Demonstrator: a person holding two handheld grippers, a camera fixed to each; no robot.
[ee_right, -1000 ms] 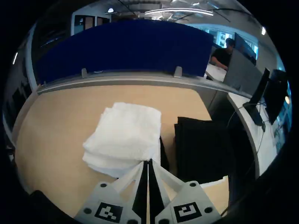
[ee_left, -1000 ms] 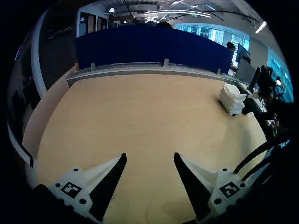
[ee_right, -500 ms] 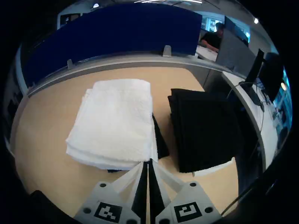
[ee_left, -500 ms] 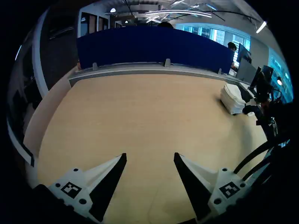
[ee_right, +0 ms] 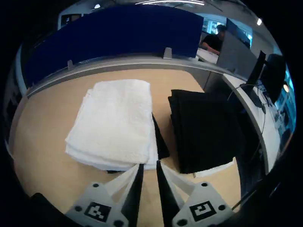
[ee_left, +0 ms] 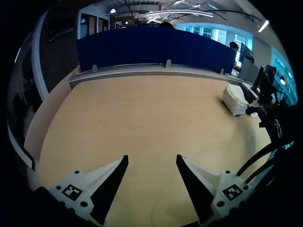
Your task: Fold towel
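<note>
Left gripper point(ee_left: 152, 156): at 6 o'clock in its own view, fingers spread wide with nothing between them, hovering over bare desk point(ee_left: 144, 113).
Right gripper point(ee_right: 149, 164): at 6 o'clock in its own view, fingers parted by a narrow slit and gripping nothing; the tips sit right at the near edge of the white stack point(ee_right: 113, 119) (I cannot tell whether they touch it).
White stack: folded towels piled square, centre to 10 o'clock in the right gripper view; in the left gripper view the same pile point(ee_left: 235, 99) lies well apart at 2 o'clock, near the desk's far right edge.
Black flap point(ee_right: 159, 140): a dark corner peeks out from under the white stack's right side.
Black stack point(ee_right: 204, 130): folded dark cloth just beside the white one, at 3 o'clock, apart from it by a thin strip of desk.
Far end: blue partition point(ee_right: 113, 34) at 12 o'clock; monitor point(ee_right: 272, 72) at 2 o'clock.
Done: the white towels look fully folded and set down, by my reading.
Left: no loose or spread towel shows on the desk, so perhaps nothing, or a fresh towel must be fetched.
</note>
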